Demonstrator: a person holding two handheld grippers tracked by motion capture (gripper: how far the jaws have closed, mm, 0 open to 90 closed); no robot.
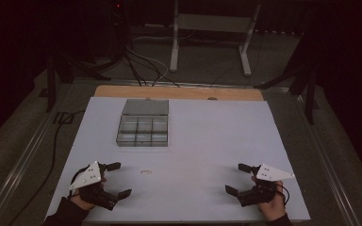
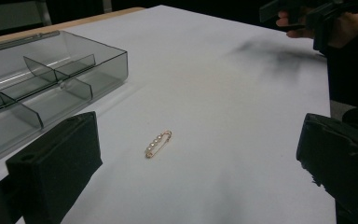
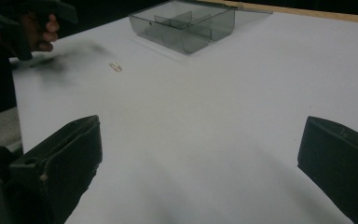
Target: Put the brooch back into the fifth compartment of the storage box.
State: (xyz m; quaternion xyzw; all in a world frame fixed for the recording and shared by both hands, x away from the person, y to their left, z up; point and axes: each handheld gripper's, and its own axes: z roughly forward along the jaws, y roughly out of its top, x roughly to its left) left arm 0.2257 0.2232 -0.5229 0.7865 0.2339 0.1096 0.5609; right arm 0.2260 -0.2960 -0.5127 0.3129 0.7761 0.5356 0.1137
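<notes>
The left gripper (image 1: 114,180) sat near the table's front left corner, jaws spread wide and holding nothing. The right gripper (image 1: 239,178) sat near the front right corner, jaws likewise parted and empty. Between them, closer to the left one, a small gold safety pin strung with pearl beads (image 2: 158,143) lay flat on the white table (image 1: 217,136). Farther back, toward the rear edge and left of centre, stood a smoky clear compartment box (image 1: 142,129) with its lid (image 1: 145,107) open. No writing or label was legible anywhere.
</notes>
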